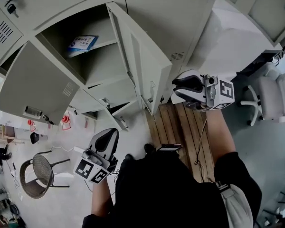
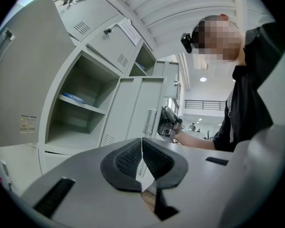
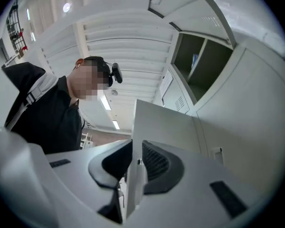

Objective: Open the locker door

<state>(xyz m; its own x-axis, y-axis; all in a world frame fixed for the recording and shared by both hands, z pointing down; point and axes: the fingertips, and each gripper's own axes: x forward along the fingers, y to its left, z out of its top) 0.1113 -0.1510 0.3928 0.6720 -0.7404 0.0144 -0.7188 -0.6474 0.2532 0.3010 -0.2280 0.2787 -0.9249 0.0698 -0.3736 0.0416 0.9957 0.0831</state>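
The grey locker door (image 1: 149,68) stands partly swung out from the bank of lockers. My right gripper (image 1: 177,88) is at the door's free edge, beside the louvred vents. In the right gripper view the thin door edge (image 3: 164,125) runs between the pads of the right gripper (image 3: 135,164), which is shut on it. The left gripper (image 1: 108,136) hangs low and to the left, away from the lockers; its jaws (image 2: 142,148) are shut on nothing. From the left gripper view the right gripper (image 2: 169,122) shows by the door's recessed handle (image 2: 149,121).
The open compartment (image 1: 92,56) beside the door holds a blue booklet (image 1: 81,43) on its shelf. Another locker door (image 1: 35,84) hangs open at the left. A wicker chair (image 1: 37,175) stands lower left, a white office chair (image 1: 270,96) at the right, wooden planks (image 1: 185,125) underfoot.
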